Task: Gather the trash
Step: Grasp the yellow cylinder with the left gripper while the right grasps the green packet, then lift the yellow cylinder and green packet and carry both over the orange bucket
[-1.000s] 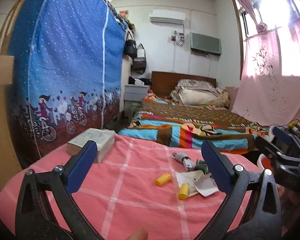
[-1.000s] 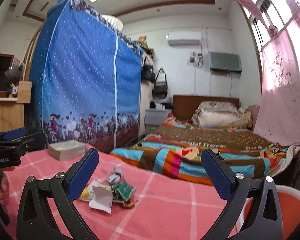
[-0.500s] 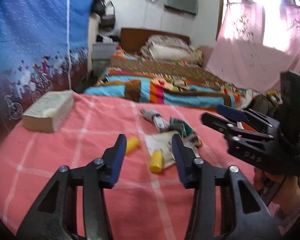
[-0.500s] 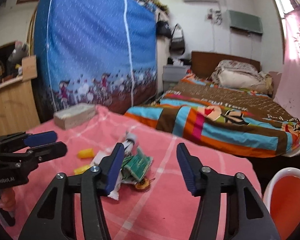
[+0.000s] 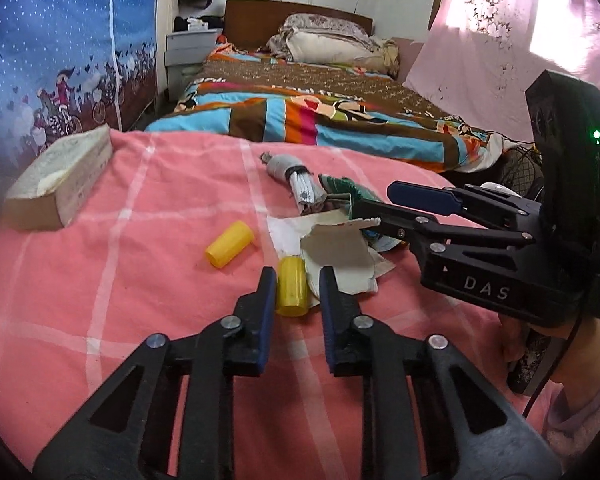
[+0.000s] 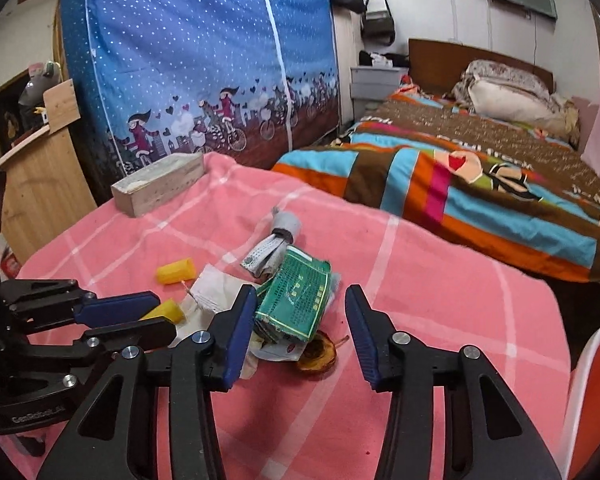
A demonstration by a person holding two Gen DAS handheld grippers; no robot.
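Trash lies in a pile on the pink checked cloth. My left gripper is narrowly open with its fingers either side of a yellow cap. A second yellow cap lies to the left. Torn paper, a grey rolled wrapper and a green packet sit beyond. My right gripper is open, straddling the green packet; a brown fruit slice lies just below it.
A thick book lies at the cloth's far left. An orange bin with a white rim stands at the right edge. A bed with a striped quilt is behind, a blue wardrobe cover to the left.
Both grippers have come down and forward to the trash pile and have narrowed. The left one now brackets the near yellow cap; the right one brackets the green packet.
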